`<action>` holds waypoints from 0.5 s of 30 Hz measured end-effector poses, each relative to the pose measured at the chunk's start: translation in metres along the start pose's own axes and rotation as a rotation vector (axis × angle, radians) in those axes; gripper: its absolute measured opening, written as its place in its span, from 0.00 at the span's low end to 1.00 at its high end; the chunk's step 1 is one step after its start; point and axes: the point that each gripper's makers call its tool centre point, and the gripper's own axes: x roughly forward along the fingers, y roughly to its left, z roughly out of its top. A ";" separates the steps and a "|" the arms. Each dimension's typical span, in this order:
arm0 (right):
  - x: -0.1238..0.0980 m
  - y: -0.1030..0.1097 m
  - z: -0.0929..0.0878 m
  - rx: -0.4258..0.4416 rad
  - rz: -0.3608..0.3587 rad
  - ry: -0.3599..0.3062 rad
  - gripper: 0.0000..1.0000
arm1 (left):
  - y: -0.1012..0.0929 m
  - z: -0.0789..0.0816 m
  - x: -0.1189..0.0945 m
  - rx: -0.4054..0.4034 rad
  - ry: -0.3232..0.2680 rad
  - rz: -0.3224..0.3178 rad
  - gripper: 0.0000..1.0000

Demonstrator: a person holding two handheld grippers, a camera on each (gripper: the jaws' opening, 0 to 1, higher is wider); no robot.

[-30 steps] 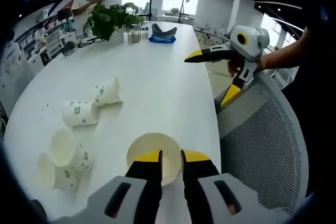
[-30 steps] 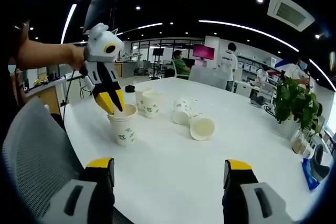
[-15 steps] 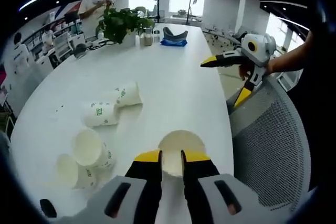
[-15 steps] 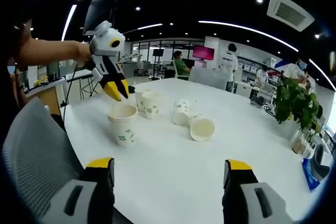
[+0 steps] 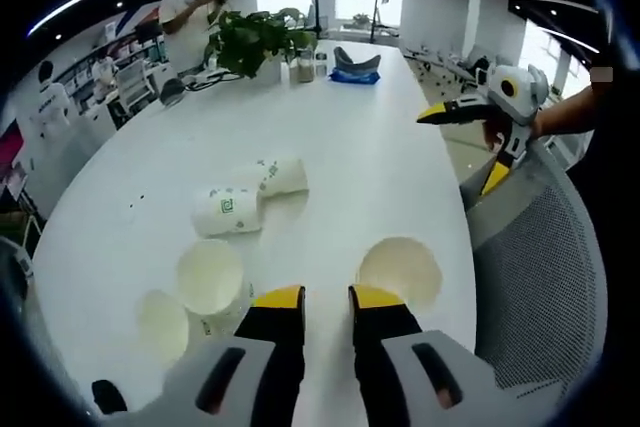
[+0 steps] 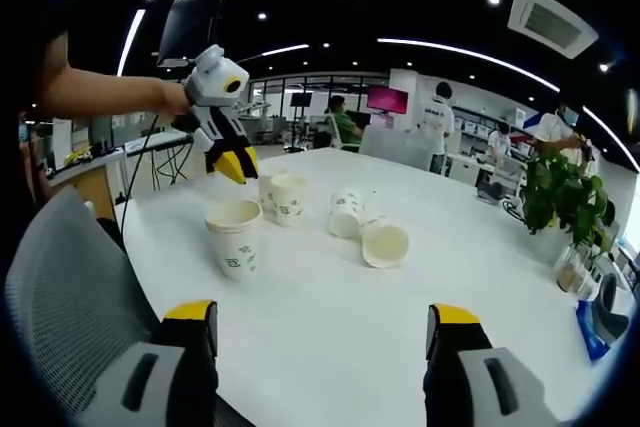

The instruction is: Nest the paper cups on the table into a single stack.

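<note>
Cups (image 5: 222,277): between pickups; L gripper (image 5: 316,299) jaws nearly closed, empty; R gripper (image 6: 320,322) spread, empty. Next, upright pair at 9 o'clock to be grasped.

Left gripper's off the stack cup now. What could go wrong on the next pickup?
1. The upright stack cup stands near the table edge; a nudge from the left gripper might tip it off.
2. The two lying cups point mouths sideways and could roll when gripped.
3. The standing cups sit close together, so the jaws may bump the neighbour.
</note>
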 end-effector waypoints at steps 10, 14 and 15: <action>0.001 0.000 -0.002 0.000 0.001 0.014 0.87 | 0.034 -0.006 0.006 0.000 0.014 0.074 0.18; 0.001 0.000 -0.004 0.000 0.002 0.020 0.87 | 0.038 -0.006 0.010 -0.003 0.021 0.082 0.18; 0.001 0.000 -0.004 -0.001 0.002 0.022 0.87 | 0.039 -0.007 0.010 -0.003 0.022 0.084 0.18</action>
